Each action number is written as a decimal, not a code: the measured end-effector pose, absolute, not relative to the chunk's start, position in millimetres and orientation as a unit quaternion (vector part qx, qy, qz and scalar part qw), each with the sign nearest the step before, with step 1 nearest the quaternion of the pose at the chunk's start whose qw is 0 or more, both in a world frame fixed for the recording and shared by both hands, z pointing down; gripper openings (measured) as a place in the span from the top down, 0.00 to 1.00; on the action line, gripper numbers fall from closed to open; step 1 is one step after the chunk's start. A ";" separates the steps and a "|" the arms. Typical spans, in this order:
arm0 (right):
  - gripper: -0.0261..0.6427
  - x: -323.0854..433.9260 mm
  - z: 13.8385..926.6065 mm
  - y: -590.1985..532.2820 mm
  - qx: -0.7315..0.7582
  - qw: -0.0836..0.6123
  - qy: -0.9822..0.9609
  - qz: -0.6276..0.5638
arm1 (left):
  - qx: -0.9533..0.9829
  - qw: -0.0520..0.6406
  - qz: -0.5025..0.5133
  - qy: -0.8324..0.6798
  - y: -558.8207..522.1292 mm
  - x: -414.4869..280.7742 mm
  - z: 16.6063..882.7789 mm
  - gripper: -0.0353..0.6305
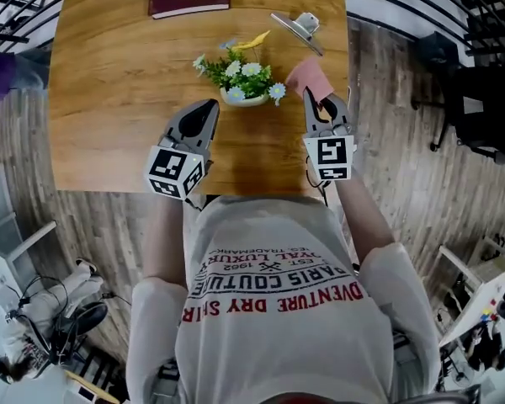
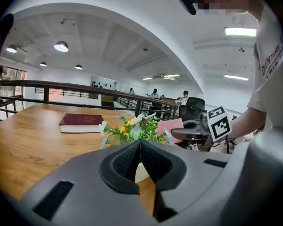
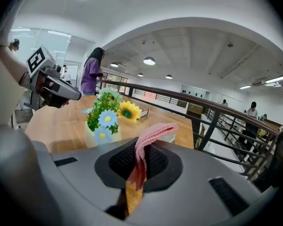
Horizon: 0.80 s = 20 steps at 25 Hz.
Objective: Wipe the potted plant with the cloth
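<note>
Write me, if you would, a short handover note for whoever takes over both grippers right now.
Left gripper: shut, empty, just left of the potted plant.
Right gripper: shut on the pink cloth, just right of the plant, cloth not on it.
Plant: upright on the wooden table.
Done: cloth is in hand.
Left: bring the cloth onto the plant and wipe it.
</note>
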State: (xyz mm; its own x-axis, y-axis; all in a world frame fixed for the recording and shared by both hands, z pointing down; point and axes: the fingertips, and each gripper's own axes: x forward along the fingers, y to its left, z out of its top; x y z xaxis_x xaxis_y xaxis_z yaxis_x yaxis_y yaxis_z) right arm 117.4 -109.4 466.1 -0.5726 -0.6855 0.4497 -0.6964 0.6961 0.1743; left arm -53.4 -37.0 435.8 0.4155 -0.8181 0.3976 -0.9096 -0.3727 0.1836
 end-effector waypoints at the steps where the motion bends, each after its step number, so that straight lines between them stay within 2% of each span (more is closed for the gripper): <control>1: 0.91 112.8 474.7 -111.6 0.385 0.257 -0.887 0.012 | 0.824 0.189 0.125 -0.520 -41.3 -52.9 442.4 0.92; 10: 0.91 76.1 536.4 -101.9 0.313 0.327 -0.892 -0.007 | 0.852 0.183 0.174 -0.458 -56.6 -40.7 475.9 0.92; 20: 0.91 47.9 551.6 -80.3 0.241 0.375 -0.890 -0.093 | 0.860 0.187 0.198 -0.431 -64.2 -41.2 493.3 0.92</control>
State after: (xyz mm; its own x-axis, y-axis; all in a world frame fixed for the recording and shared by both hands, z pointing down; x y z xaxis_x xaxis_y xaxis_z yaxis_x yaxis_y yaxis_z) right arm 47.9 -80.3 551.6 -0.6023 -0.4994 0.6227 -0.3600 0.8662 0.3466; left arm -41.2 -64.2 493.3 0.5498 -0.6675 0.5022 -0.8156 -0.5588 0.1501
